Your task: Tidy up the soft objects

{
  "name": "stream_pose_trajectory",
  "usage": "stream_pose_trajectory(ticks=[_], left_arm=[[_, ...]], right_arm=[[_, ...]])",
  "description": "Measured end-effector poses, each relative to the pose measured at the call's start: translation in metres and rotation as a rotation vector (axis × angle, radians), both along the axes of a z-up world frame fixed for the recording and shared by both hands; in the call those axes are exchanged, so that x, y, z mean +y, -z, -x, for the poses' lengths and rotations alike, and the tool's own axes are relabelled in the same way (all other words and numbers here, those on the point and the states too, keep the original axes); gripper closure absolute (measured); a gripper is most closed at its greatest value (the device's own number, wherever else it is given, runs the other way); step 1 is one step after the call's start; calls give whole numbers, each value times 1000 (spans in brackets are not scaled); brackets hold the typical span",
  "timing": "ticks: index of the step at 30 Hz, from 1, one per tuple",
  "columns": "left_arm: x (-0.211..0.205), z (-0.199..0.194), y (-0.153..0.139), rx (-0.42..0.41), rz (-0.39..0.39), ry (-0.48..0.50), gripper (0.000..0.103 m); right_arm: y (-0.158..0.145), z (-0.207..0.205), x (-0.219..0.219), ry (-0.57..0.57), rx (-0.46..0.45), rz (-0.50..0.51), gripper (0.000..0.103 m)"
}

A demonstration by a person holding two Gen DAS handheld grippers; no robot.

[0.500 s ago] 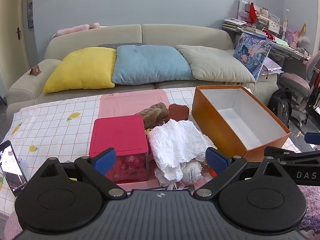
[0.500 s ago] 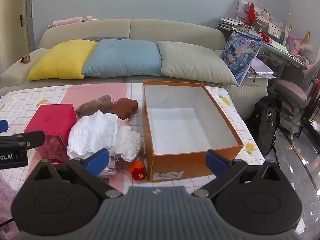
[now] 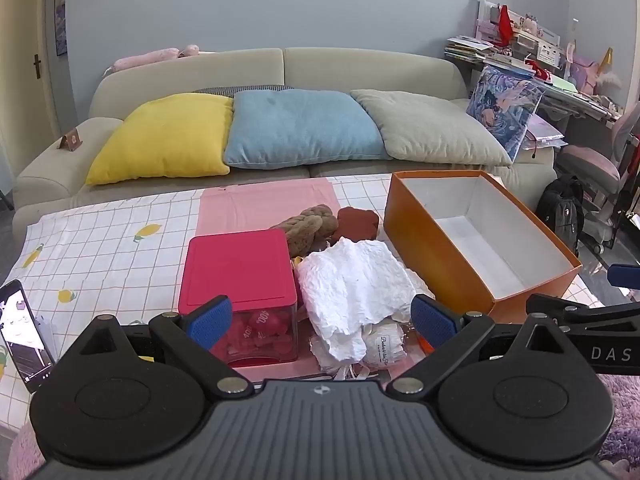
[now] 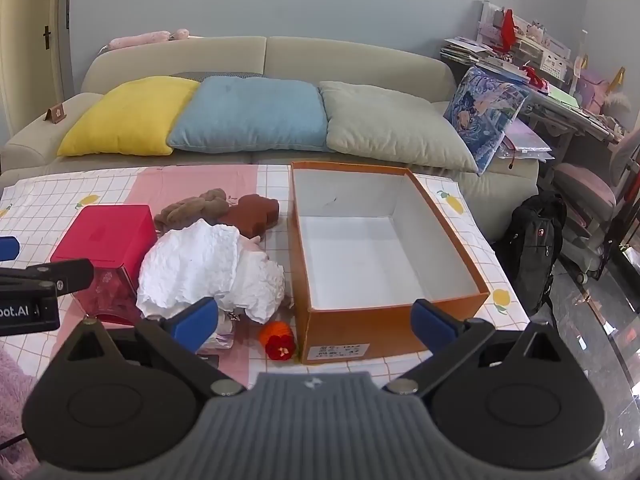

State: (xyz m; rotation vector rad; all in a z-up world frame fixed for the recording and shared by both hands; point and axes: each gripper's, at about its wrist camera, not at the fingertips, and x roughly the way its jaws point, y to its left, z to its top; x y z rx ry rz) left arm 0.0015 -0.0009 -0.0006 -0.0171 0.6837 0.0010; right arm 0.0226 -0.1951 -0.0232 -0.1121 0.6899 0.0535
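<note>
A crumpled white soft bundle [image 3: 354, 284] lies mid-table, also in the right wrist view [image 4: 200, 268]. Behind it lie a brown braided plush [image 3: 306, 226] and a dark red soft block [image 3: 358, 222]. A small orange-red soft toy [image 4: 278, 340] sits by the front of the open orange box [image 4: 384, 332], whose white inside is empty [image 3: 436, 256]. My left gripper [image 3: 320, 318] is open and empty, just short of the white bundle. My right gripper [image 4: 316, 318] is open and empty, in front of the box's near wall.
A red-lidded clear box [image 3: 240, 276] of pink pieces stands left of the bundle. A phone [image 3: 24, 336] leans at the table's left edge. A sofa with yellow, blue and grey cushions [image 3: 300, 130] is behind the table. A backpack [image 4: 536, 236] and chair stand at the right.
</note>
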Motion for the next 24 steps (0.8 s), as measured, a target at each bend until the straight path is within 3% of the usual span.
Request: stream_pose_trajectory(ticks=[24], left_arm=[[2,-1,2,-1,1,3,0]], right_arm=[[2,0,1,-5,5,17,3]])
